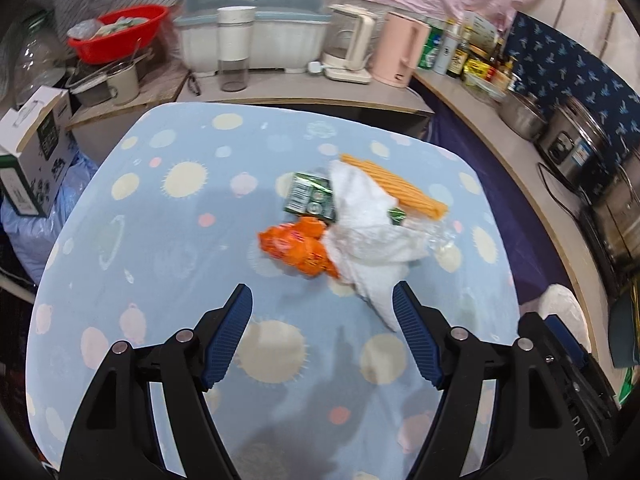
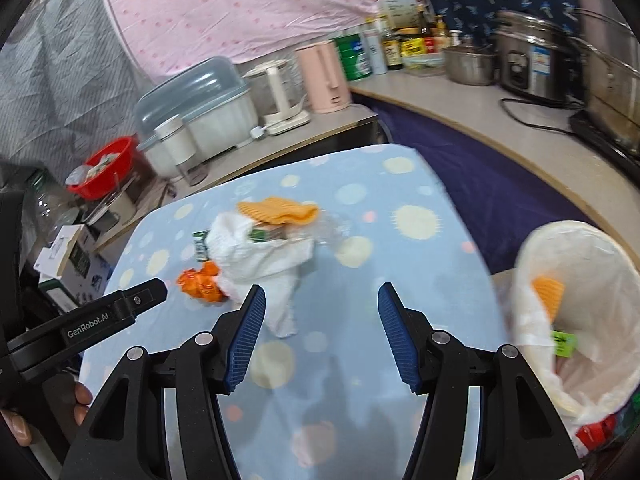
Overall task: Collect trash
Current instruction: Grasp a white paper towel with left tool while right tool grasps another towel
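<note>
"GenRobot.AI" printed on left gripper (image 2: 136, 304). Left and right gripper (image 2: 322, 334) tilt down over tablecloth (image 2: 360, 360), jaws spread, empty.

Bench cloth (image 1: 168, 216): pale blue with cream and pink dots. Crumpled wrapper (image 1: 298, 246): orange. Tissue (image 1: 370, 236): white. Ridged wrapper (image 1: 394, 186): yellow-orange. Carton (image 1: 310, 198): green.

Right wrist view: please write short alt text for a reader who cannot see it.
An open, empty right claw hovers over a blue spotted tablecloth with a trash pile: white tissue, orange wrapper, orange ridged sponge. A lined trash bin stands at right.
</note>
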{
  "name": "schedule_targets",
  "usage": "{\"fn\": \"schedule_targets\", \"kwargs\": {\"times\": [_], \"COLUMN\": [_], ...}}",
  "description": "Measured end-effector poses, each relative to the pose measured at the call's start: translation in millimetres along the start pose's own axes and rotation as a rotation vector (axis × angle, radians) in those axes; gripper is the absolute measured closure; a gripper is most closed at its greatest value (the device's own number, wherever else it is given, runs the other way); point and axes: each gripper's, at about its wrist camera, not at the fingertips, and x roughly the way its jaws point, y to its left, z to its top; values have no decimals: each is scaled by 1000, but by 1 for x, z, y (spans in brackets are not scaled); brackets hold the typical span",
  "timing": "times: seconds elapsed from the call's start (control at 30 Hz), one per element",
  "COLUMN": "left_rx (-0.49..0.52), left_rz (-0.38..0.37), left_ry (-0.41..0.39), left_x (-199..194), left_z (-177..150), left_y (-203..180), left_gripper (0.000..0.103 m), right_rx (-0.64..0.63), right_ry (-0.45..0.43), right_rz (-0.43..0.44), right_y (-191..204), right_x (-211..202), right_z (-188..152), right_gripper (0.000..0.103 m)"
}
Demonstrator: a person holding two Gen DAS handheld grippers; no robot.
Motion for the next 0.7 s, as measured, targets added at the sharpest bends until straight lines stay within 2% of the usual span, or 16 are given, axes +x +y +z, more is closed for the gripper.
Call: {"fn": "schedule_targets", "kwargs": {"times": [0.27,0.53,0.63,0.7], "left_rx": [-46,-50,-49,-48], "left_rz": [13,0,-11,-21], "left_ry": [15,17,24,30], "left_x": [24,43,51,56], "left_z": [21,40,45,48], "left_y": [32,33,29,26], "left_gripper": [34,34,34,34], "right_rx": [25,121,119,105], "right_ry": [56,98,116,134], "right_rz": [54,89,101,106], "right_y": [27,22,24,26], "right_x": [62,111,124,131], "right_z": [13,25,25,22], "right_gripper": [46,46,47,62]}}
